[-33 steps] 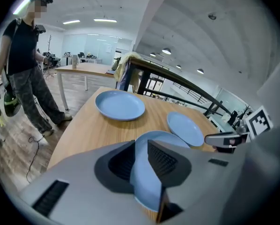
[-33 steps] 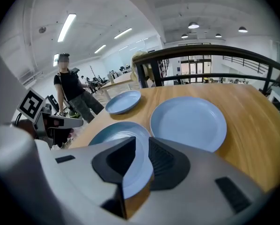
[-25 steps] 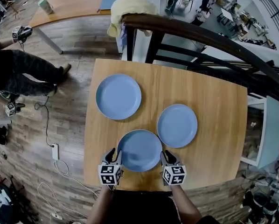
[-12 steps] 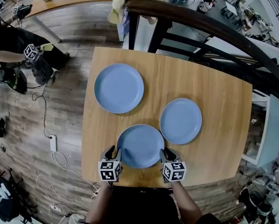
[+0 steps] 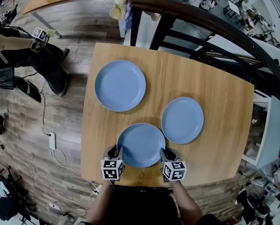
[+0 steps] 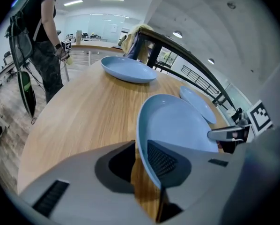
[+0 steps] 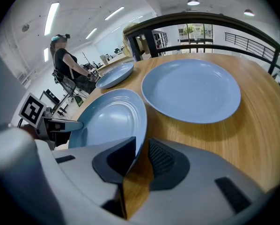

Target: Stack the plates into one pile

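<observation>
Three blue plates lie apart on the wooden table [image 5: 215,107]. The near plate [image 5: 141,145] sits by the front edge. My left gripper [image 5: 116,153] is at its left rim and my right gripper [image 5: 164,154] at its right rim. In the left gripper view, the left gripper [image 6: 141,146] is closing with the rim of the near plate [image 6: 182,125] between its jaws, and a gap still shows. In the right gripper view, the right gripper [image 7: 142,146] is also closing around the rim of the near plate [image 7: 109,118], with wood showing beside one pad. The far-left plate [image 5: 120,86] and the right plate [image 5: 182,120] lie flat.
A dark railing [image 5: 201,22] runs behind the table's far edge. A person [image 5: 32,50] with marker cubes stands on the wooden floor at the left. Cables and a power strip [image 5: 51,139] lie on that floor. Bare tabletop lies between the plates.
Both grippers have stayed at the near plate's two sides and the plate has not shifted. The person at the left has moved across the floor.
</observation>
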The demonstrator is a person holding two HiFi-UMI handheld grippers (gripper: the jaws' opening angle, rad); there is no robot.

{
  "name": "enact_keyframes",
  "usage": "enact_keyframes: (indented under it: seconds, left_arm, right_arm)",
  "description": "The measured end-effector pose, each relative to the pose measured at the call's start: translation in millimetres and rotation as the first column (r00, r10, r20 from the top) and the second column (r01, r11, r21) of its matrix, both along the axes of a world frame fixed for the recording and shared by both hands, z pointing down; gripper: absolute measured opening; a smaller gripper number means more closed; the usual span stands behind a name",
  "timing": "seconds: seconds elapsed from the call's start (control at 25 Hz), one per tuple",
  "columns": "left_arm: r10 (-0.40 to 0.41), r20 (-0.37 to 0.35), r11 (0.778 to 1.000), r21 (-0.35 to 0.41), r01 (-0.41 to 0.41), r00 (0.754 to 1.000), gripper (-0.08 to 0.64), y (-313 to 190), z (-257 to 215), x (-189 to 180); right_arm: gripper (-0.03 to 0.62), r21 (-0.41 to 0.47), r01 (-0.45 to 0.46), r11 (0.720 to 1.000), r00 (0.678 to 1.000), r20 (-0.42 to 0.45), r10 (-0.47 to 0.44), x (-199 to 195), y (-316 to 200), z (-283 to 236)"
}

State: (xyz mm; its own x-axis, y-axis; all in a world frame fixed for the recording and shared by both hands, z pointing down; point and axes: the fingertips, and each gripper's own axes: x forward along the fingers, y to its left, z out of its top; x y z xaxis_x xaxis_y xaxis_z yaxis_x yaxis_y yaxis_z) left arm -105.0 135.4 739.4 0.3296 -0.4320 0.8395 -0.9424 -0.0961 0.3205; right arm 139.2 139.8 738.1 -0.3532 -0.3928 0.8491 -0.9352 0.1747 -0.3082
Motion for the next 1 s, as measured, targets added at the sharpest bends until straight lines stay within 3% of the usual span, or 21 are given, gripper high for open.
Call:
enact_keyframes:
  seconds: [0.12, 1.0]
  left_arm:
    - [-0.006, 0.004, 1.0, -0.002, 0.006, 1.0, 0.064, 1, 2, -2]
    - [-0.013, -0.017, 0.999, 0.036, 0.014, 1.0, 0.055, 25, -26, -16]
  right_arm:
    - [0.085, 0.006, -0.001, 1.0, 1.0, -0.006, 0.001, -3, 1, 1]
    - [0.063, 0.049, 0.003, 0.999, 0.999, -0.038, -0.001, -17, 17, -22]
